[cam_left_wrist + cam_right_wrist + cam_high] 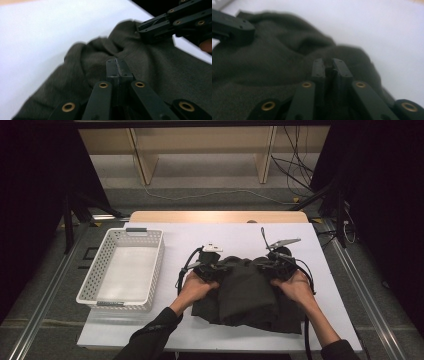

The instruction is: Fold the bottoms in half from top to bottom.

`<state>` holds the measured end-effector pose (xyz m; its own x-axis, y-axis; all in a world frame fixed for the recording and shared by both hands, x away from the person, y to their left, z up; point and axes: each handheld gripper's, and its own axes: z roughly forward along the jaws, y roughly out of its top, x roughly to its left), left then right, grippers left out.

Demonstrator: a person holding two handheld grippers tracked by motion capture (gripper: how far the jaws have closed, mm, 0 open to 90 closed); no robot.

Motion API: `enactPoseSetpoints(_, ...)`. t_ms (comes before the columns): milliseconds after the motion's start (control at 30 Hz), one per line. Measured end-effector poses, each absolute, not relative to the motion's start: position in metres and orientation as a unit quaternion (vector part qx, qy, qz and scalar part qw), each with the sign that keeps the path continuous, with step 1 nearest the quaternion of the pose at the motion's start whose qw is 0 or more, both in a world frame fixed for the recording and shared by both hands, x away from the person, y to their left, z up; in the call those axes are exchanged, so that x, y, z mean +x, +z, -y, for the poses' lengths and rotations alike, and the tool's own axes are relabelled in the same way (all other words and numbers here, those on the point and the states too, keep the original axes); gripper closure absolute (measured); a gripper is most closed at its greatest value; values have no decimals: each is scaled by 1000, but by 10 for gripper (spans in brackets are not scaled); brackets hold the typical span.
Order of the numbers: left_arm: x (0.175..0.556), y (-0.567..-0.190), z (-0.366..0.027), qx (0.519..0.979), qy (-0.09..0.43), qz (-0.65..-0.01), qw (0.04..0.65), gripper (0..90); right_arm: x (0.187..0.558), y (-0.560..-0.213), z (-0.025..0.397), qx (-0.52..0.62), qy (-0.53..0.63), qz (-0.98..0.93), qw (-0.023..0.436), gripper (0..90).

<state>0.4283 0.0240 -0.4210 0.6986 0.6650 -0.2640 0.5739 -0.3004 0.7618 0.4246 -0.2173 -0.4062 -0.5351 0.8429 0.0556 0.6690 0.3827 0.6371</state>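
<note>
While the table (225,232) lies white under the lamp, a person works a dark cloth (247,297) with two grippers.

The cloth is a rumpled, partly folded heap on the near middle of the table, right of the white basket (122,267), which stands apart from it. The left gripper (212,269) sits at the cloth's far left edge, its jaws pressed together with a fold of cloth pinched between them. The right gripper (267,267) sits at the far right edge, its jaws nearly together and clamped on another bunch of cloth. A hand (197,287) holds each gripper from behind.
</note>
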Motion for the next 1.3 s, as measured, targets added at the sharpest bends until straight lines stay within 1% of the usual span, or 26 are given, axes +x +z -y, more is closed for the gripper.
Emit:
enactPoseSetpoints(67,429,-423,-24,807,56,-387,443,893,422,-417,220,460,298,-827,128,834)
enactPoseSetpoints(167,431,-429,-23,814,83,-388,424,894,419,-424,226,466,293,-825,129,845)
enactPoseSetpoints(200,432,-432,-24,816,89,-392,415,894,419,-425,227,468,292,-824,131,862)
enactPoseSetpoints(233,433,-437,-26,814,90,-398,413,894,418,-427,226,472,276,-824,147,900)
enactPoseSetpoints(267,435,-442,-27,815,84,-405,406,894,416,-431,226,469,261,-826,171,900)
enactPoseSetpoints(333,438,-452,-31,816,71,-410,402,895,416,-440,227,475,254,-826,165,900)
enactPoseSetpoints(400,440,-457,-34,813,59,-416,404,895,416,-442,228,478,257,-824,162,900)
enactPoseSetpoints(500,439,-457,-35,817,57,-413,399,894,415,-445,226,477,256,-824,168,900)
enactPoseSetpoints(533,438,-454,-35,817,59,-411,399,894,415,-445,226,477,257,-823,170,900)
enactPoseSetpoints(633,431,-437,-39,813,74,-406,411,893,410,-429,230,476,284,-816,164,839)
enactPoseSetpoints(667,427,-430,-41,810,80,-403,418,893,405,-419,232,472,302,-811,170,839)
enactPoseSetpoints(767,414,-411,-43,798,91,-396,445,893,390,-399,235,460,341,-803,165,849)
enactPoseSetpoints(867,396,-403,-41,795,58,-384,466,893,372,-391,226,444,347,-810,161,864)
enactPoseSetpoints(900,389,-404,-38,803,55,-373,461,893,367,-391,223,439,344,-814,163,870)
enactPoseSetpoints(967,376,-408,-32,817,43,-360,449,893,357,-394,219,432,336,-821,162,882)
enactPoseSetpoints(1033,369,-419,-28,828,27,-353,435,893,350,-404,216,434,315,-827,170,894)
enactPoseSetpoints(1100,367,-434,-25,843,43,-348,409,893,346,-417,217,432,290,-836,174,893)
enactPoseSetpoints(1167,369,-450,-25,852,47,-349,388,893,345,-429,216,420,273,-849,168,886)
enactPoseSetpoints(1300,370,-464,-26,852,40,-351,387,893,343,-446,212,418,249,-859,159,894)
